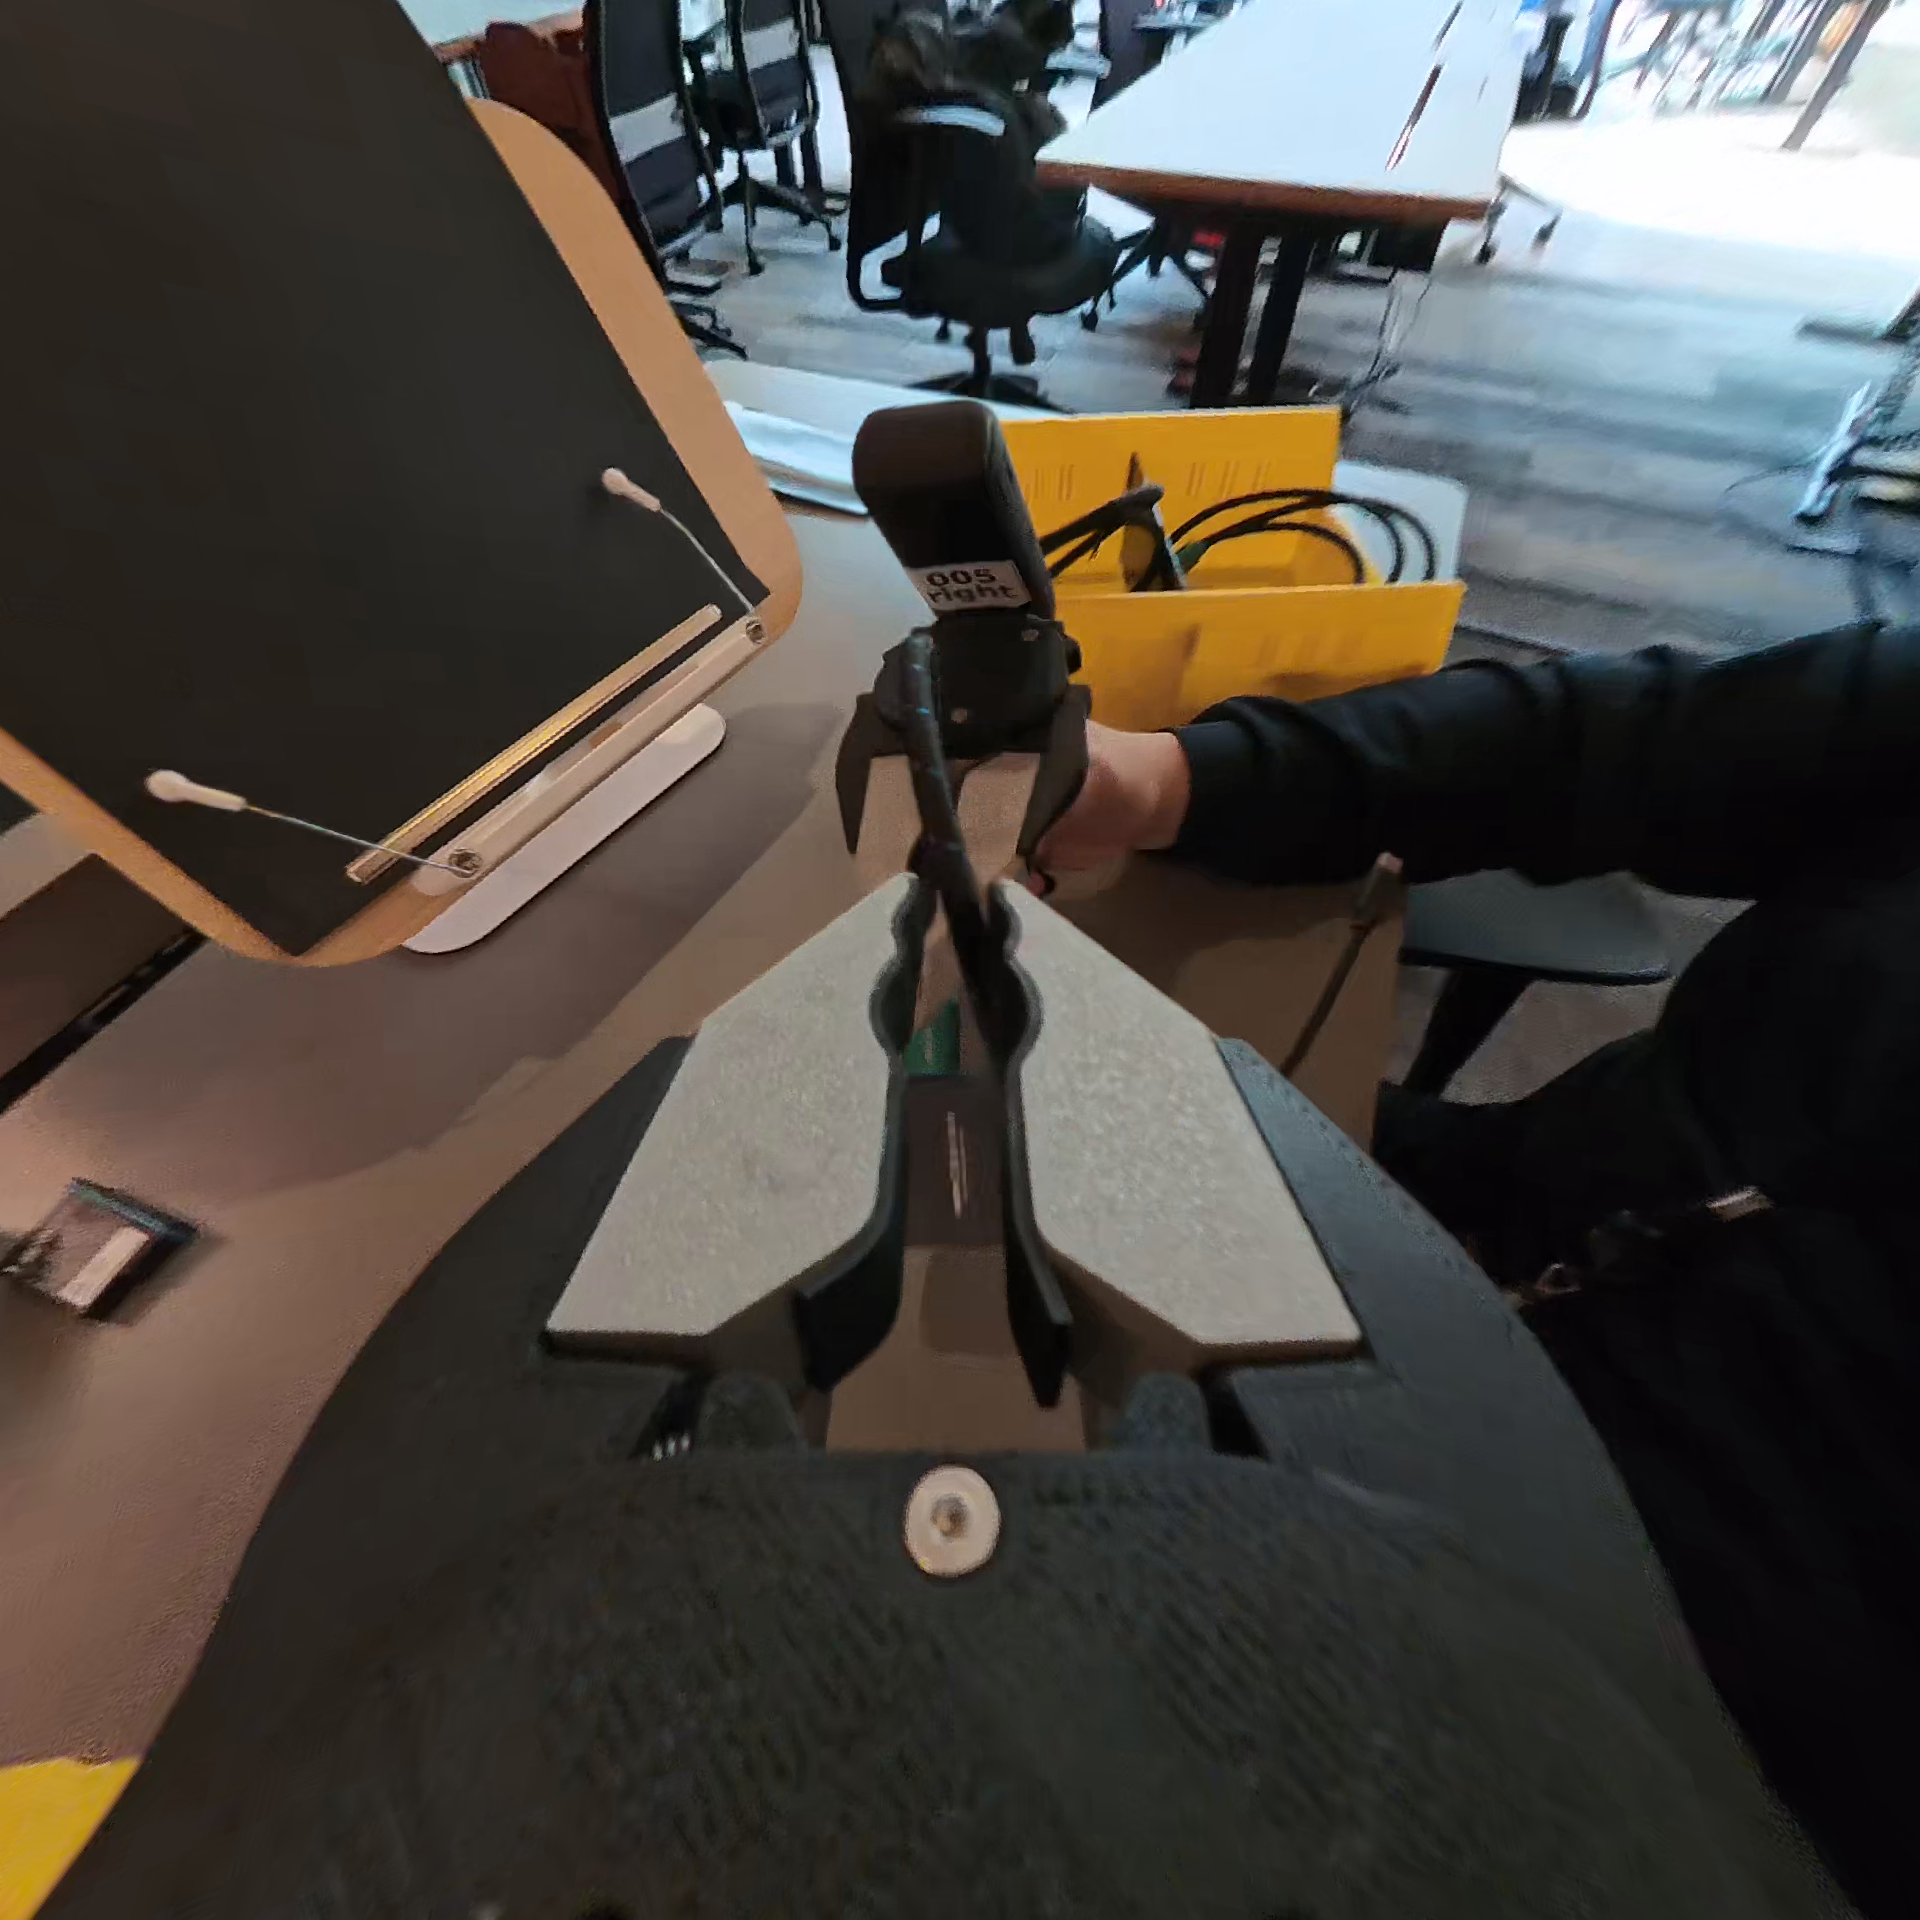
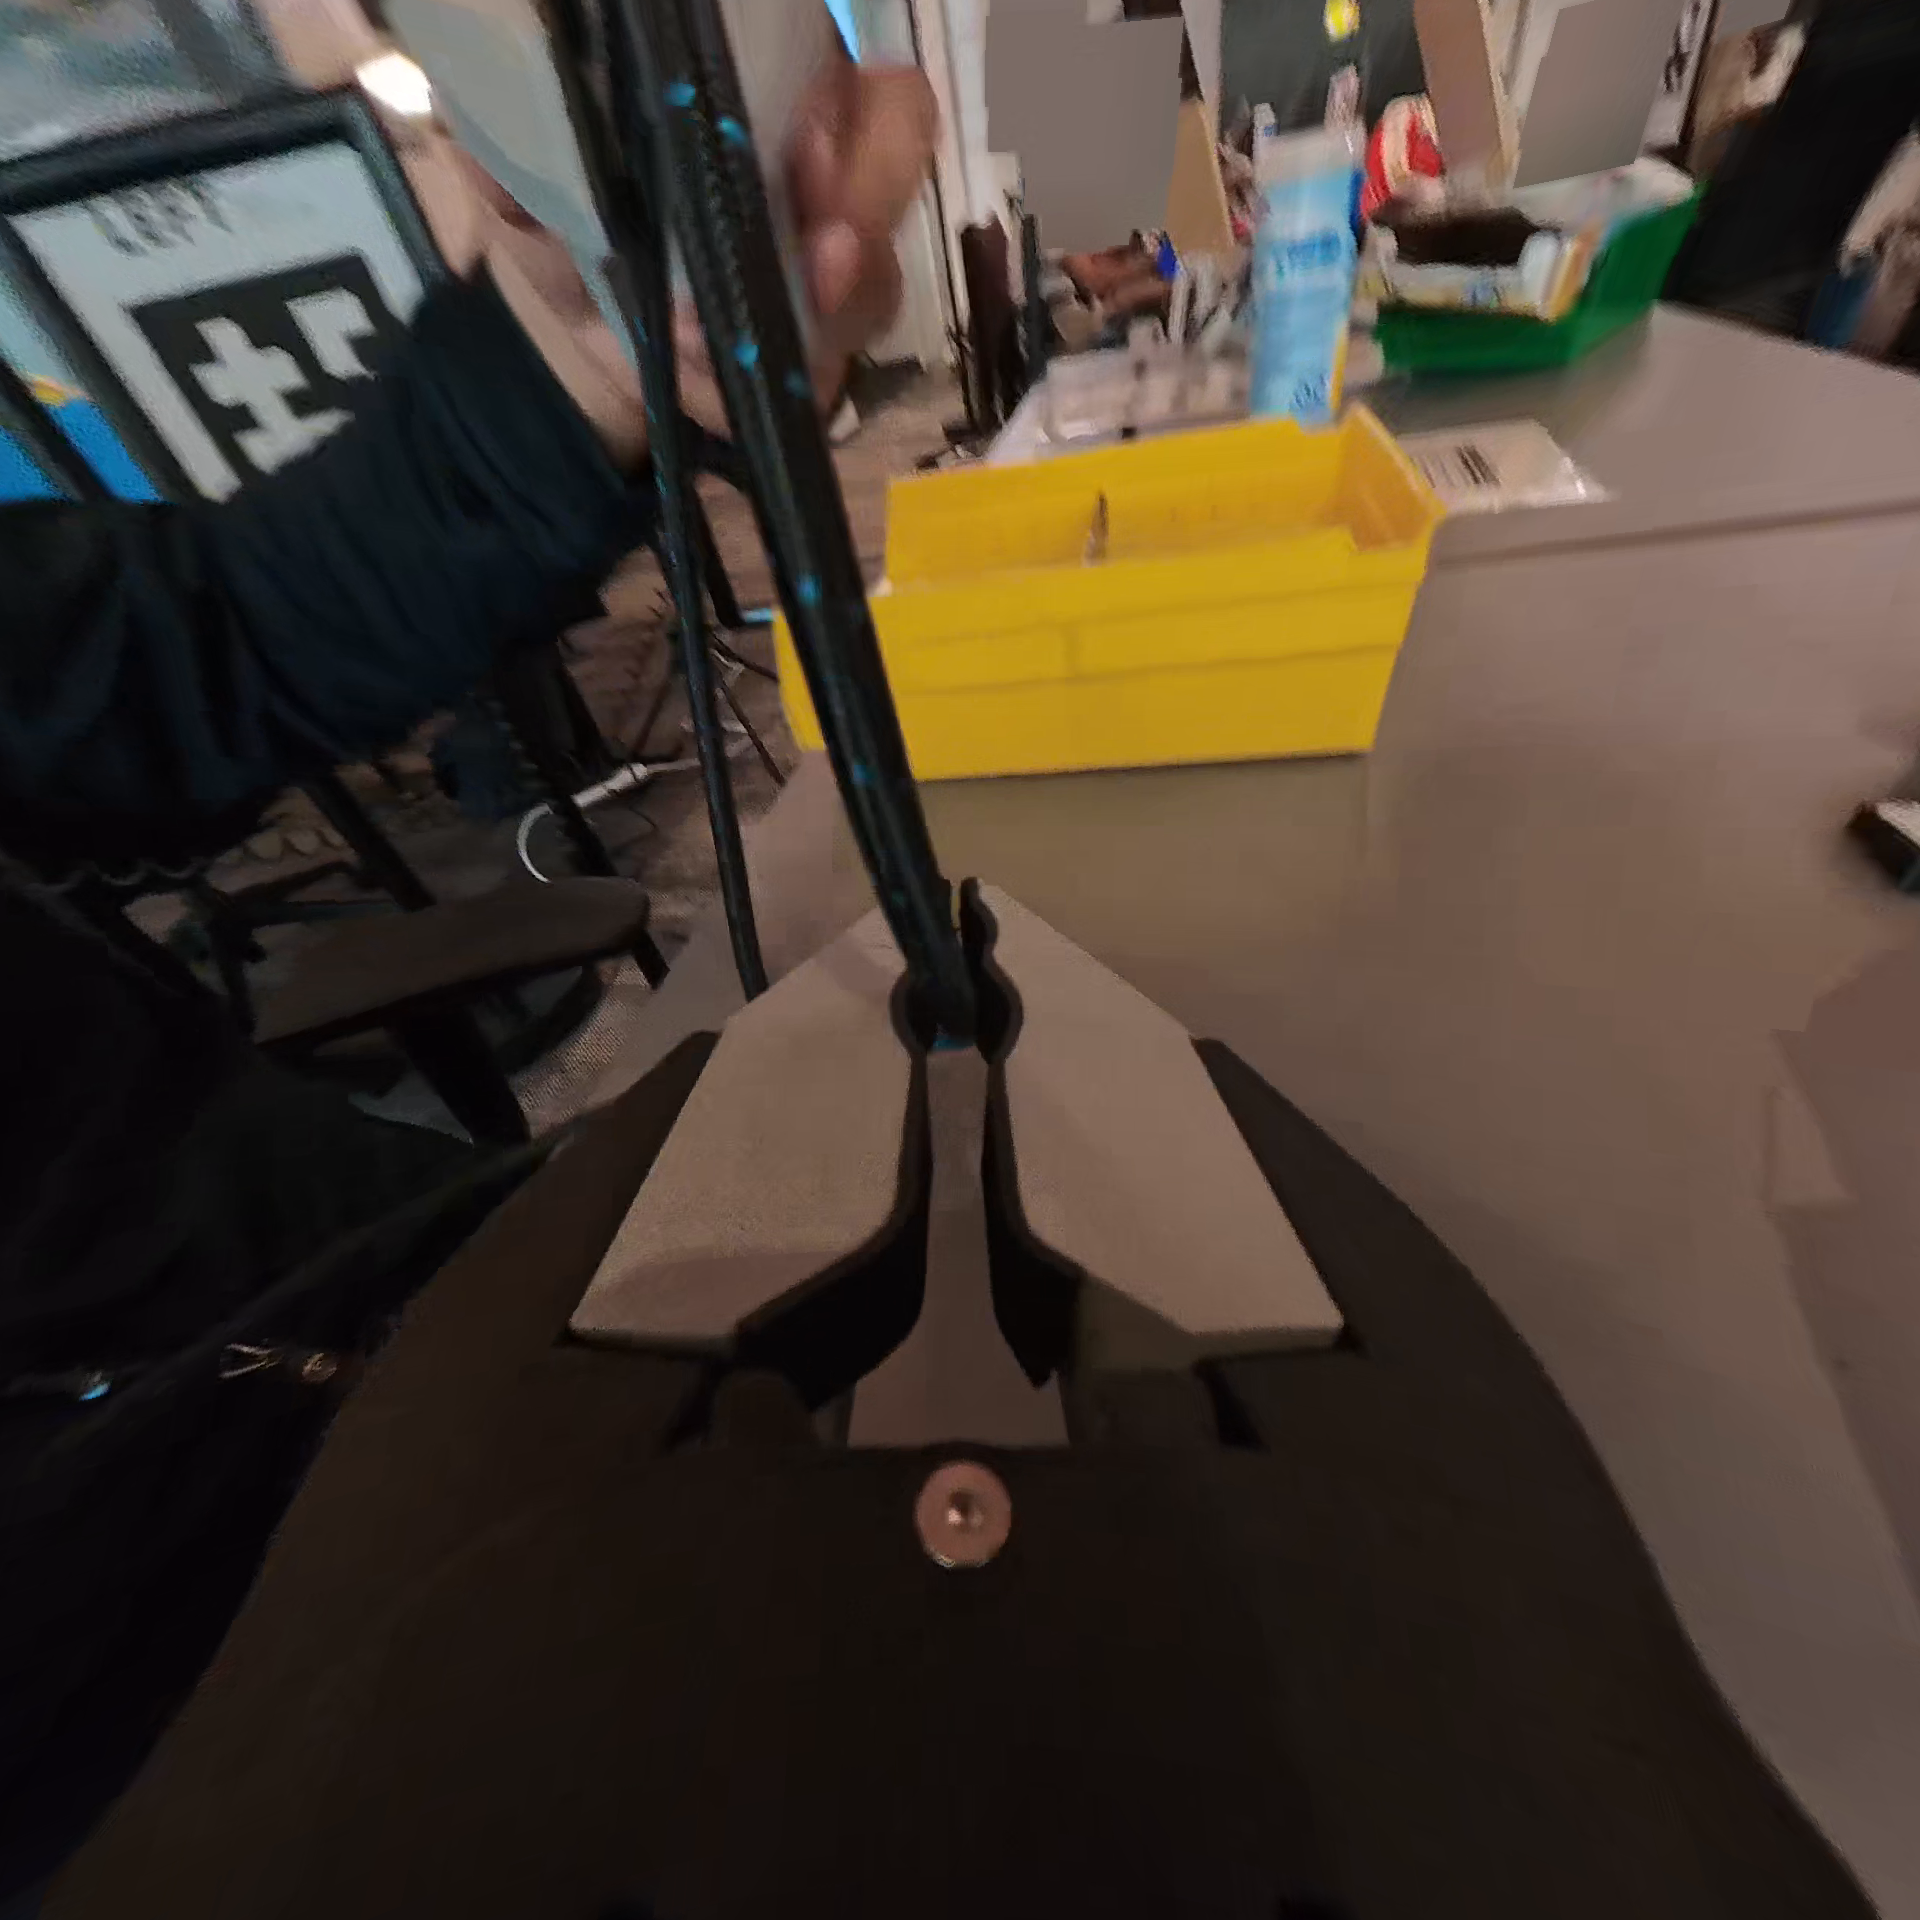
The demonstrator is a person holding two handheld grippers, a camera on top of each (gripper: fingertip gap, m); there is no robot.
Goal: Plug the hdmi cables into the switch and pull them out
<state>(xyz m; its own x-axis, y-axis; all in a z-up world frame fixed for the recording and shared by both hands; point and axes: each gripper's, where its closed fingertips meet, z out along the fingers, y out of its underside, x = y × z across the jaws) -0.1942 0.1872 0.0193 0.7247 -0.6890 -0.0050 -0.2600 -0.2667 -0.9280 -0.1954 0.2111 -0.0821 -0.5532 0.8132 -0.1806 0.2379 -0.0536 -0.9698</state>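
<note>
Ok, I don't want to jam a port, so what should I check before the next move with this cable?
1. Left claw shut on the plug: ok.
2. Right claw shut on the cable: ok.
3. Cable runs free between both claws: ok.
4. Plug tip orientation: cannot tell, hidden in the claw.
5. Switch located: cannot tell; a small dark box on the table may be it.

An open-plan office used as a lab: in the left wrist view, black swivel chairs [image 1: 966, 239] at 12 o'clock and a long white desk [image 1: 1309, 114] at 1 o'clock over grey carpet. In the right wrist view, a yellow bin [image 2: 1101, 665] at 12 and a cluttered green crate [image 2: 1538, 312] at 1 on a grey table [image 2: 1621, 727]
</note>
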